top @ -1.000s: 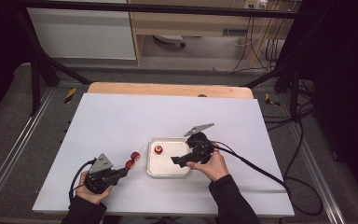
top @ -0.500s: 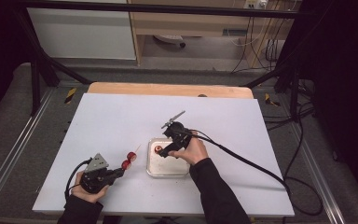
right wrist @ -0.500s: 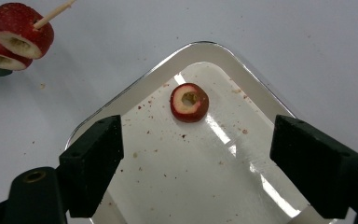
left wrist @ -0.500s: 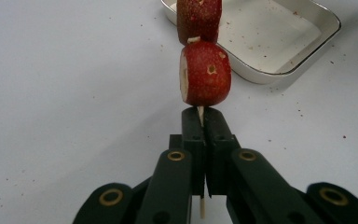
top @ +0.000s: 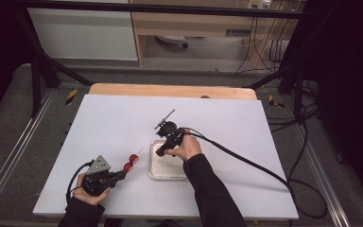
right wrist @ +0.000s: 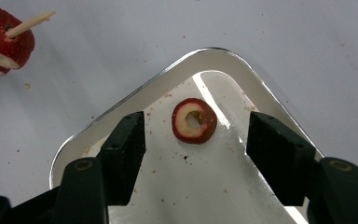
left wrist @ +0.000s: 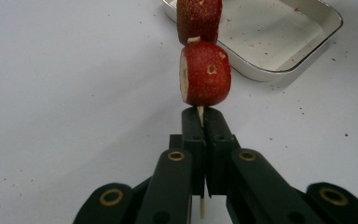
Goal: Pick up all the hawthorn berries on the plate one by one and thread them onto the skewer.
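**Skewered fruit held at left, open gripper over a tray at right**

A person sits at the near side of a white bench (top: 123, 123), holding a gripper in each hand.

The left gripper (top: 118, 176), near the bench's near-left corner, is clamped tight on a thin wooden skewer (left wrist: 200, 115). In the left gripper view the two black jaws press together with the stick between them. Two red fruit pieces are threaded on the skewer: one fruit piece (left wrist: 204, 73) sits just beyond the jaw tips, and a second fruit piece (left wrist: 198, 18) touches it farther along. The skewer points toward the far right, its tip near the tray.

A shallow white tray (top: 158, 174) with a metal rim lies near the middle of the bench, just right of the skewer. The right gripper (top: 160, 152) hangs over the tray's far-left part, jaws spread wide with nothing between them. In the right gripper view a red fruit ring (right wrist: 194, 120), pale inside with a hole through its centre, lies flat on the tray floor between and beyond the two jaws. Small reddish crumbs dot the tray and bench.
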The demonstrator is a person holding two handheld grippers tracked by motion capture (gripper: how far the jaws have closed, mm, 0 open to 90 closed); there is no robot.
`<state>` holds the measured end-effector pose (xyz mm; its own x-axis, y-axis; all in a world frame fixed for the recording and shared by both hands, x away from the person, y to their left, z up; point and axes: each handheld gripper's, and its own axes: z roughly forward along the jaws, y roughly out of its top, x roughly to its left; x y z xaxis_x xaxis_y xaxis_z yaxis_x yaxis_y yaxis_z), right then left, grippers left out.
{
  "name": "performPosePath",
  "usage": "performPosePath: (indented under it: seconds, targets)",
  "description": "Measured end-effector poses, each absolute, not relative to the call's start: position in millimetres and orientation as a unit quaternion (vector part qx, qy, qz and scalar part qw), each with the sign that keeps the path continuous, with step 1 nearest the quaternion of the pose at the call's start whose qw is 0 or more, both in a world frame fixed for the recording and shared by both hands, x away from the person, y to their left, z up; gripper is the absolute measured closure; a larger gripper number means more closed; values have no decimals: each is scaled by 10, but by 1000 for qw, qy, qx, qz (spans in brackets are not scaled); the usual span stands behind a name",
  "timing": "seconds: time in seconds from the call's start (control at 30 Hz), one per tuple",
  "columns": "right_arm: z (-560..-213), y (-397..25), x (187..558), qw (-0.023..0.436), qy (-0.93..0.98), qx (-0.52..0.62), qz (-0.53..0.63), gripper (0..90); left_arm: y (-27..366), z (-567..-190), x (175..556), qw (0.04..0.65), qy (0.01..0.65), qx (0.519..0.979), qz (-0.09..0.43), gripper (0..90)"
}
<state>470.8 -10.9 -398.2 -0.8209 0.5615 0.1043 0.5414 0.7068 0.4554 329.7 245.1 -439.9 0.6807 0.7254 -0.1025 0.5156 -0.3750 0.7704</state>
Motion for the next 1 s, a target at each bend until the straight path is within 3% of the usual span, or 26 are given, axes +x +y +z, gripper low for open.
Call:
performPosePath:
  seconds: [0.6,1.0]
  targets:
    - [-4137,25,4840,5,930,301,213,575,2447,-4399,3300,410,377,821,126,882]
    - [-4143,20,4865,-15,927,313,207,625,2446,-4401,3301,409,377,821,127,883]
